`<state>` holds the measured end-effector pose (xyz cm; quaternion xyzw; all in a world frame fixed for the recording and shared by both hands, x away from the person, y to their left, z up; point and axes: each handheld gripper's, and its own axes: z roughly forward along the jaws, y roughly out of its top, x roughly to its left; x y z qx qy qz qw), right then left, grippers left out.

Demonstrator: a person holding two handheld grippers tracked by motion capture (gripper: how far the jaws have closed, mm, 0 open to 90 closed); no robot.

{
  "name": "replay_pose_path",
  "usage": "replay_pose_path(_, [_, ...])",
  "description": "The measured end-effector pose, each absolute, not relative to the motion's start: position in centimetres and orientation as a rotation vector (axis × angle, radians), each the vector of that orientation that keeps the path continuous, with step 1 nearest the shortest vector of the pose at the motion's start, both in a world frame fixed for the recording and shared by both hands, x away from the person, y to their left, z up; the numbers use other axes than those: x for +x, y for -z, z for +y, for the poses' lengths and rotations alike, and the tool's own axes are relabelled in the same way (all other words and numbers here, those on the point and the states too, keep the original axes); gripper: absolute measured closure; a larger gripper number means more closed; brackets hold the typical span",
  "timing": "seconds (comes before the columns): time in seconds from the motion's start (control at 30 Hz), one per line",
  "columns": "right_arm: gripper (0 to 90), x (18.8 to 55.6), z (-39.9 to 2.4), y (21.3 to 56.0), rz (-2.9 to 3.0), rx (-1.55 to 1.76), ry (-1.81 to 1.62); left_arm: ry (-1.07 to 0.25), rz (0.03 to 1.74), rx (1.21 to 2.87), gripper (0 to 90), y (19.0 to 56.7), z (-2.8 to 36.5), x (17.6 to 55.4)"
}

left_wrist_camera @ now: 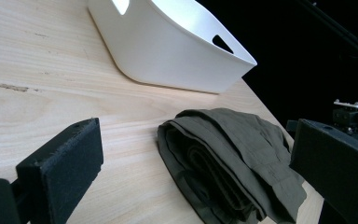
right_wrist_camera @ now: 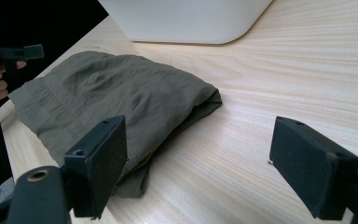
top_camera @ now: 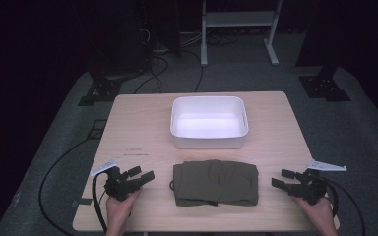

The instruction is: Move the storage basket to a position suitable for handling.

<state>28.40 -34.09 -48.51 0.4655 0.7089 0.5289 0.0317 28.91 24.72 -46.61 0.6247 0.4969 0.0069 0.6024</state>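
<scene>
Your left gripper (top_camera: 137, 176) and right gripper (top_camera: 284, 179) sit at the near edge of a pale wooden table (top_camera: 142, 123), each with its 2 jaws spread wide and holding nothing. Between them lies a folded olive cloth (top_camera: 215, 183), touching neither. Beyond it stands a white tub (top_camera: 209, 141). Grey carpet (top_camera: 354, 132), cables and a dark room surround you.

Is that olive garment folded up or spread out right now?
Folded. The olive garment lies as a compact rectangle on the table in front of the white bin, and stacked layers show along its edge in the left gripper view.
</scene>
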Motion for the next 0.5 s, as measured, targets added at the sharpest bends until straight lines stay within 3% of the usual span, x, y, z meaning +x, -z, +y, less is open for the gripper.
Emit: replay_pose_path(0.5, [17.9,28.9,-32.8,48.2,2.194,1.432,-1.671,0.014,1.134,1.468,1.5,46.8,23.3,28.9])
